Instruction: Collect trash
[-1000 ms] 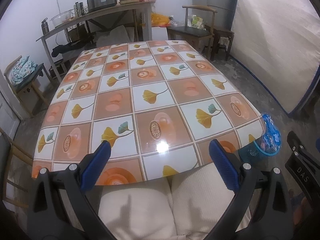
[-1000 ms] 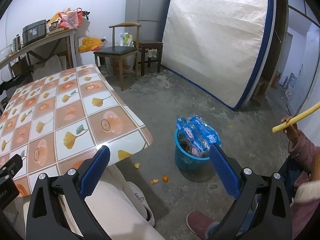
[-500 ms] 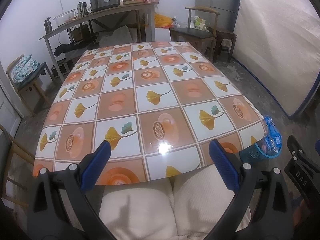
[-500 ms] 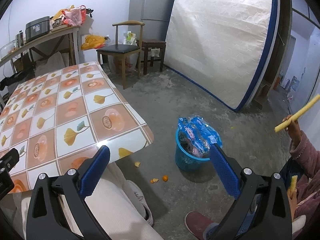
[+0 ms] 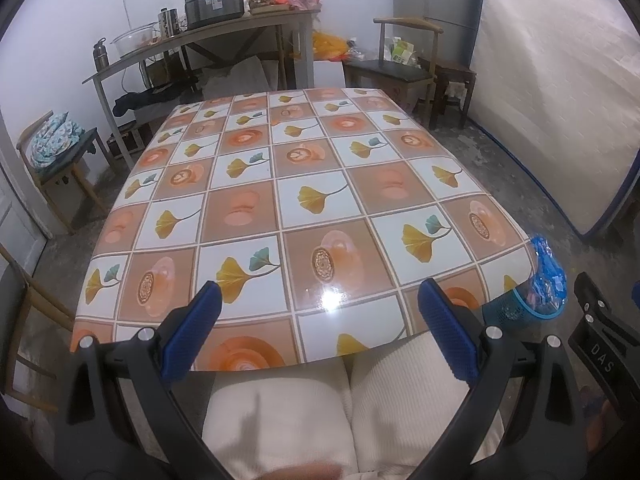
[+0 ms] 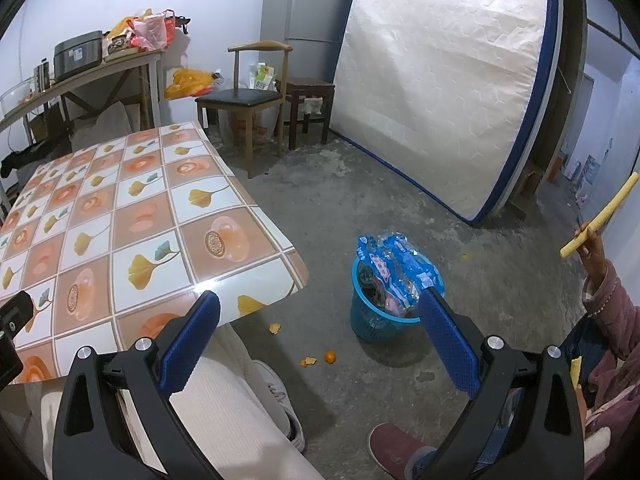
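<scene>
A blue plastic basket (image 6: 376, 318) stands on the concrete floor right of the table, stuffed with a crumpled blue wrapper (image 6: 394, 262); the same basket (image 5: 516, 310) peeks past the table's corner in the left wrist view. Orange peel scraps (image 6: 310, 360) and a small orange fruit (image 6: 329, 356) lie on the floor near the basket. My left gripper (image 5: 320, 320) hovers open over the near edge of the table (image 5: 280, 184), holding nothing. My right gripper (image 6: 320, 328) hangs open above the floor, left of the basket, also with nothing in it.
White-trousered knees (image 5: 348, 412) sit under the table edge. A seated person (image 6: 608, 320) at the right holds a yellow stick (image 6: 600, 220); their red slipper (image 6: 394, 446) is on the floor. A mattress (image 6: 440, 80), a chair (image 6: 244, 100), a stool and a fridge stand behind.
Both views have tilted slightly upward, so more of the far room shows. The person at the right has raised the yellow stick a little. Both grippers stay open.
</scene>
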A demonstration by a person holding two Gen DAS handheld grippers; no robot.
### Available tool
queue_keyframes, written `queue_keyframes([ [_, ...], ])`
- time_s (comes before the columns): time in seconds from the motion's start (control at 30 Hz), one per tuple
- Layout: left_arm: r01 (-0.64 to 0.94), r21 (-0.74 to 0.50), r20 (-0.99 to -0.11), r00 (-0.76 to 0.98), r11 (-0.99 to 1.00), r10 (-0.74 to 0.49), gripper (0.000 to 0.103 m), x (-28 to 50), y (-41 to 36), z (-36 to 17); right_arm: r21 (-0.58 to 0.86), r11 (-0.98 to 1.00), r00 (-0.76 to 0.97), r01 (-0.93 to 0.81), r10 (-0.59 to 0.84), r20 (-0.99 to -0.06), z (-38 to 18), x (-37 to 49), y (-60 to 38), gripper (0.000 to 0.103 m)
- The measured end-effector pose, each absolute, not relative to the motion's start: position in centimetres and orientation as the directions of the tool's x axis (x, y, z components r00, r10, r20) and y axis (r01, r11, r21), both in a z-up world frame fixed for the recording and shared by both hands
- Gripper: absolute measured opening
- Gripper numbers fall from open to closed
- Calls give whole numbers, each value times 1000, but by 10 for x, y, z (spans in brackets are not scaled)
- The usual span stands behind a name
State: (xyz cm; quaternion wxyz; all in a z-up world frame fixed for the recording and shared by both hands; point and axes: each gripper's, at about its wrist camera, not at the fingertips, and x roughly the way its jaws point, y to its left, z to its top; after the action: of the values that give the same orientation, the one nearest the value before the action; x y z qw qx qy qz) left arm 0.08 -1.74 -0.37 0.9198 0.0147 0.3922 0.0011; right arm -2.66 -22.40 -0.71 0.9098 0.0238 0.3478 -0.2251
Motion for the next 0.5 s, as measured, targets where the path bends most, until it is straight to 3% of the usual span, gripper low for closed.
queue_keyframes([
  [0.5, 3, 27, -730, 684, 1000, 18, 95, 4, -17, -7, -113, 899, 655, 424, -390, -647, -5, -26, -226, 97],
])
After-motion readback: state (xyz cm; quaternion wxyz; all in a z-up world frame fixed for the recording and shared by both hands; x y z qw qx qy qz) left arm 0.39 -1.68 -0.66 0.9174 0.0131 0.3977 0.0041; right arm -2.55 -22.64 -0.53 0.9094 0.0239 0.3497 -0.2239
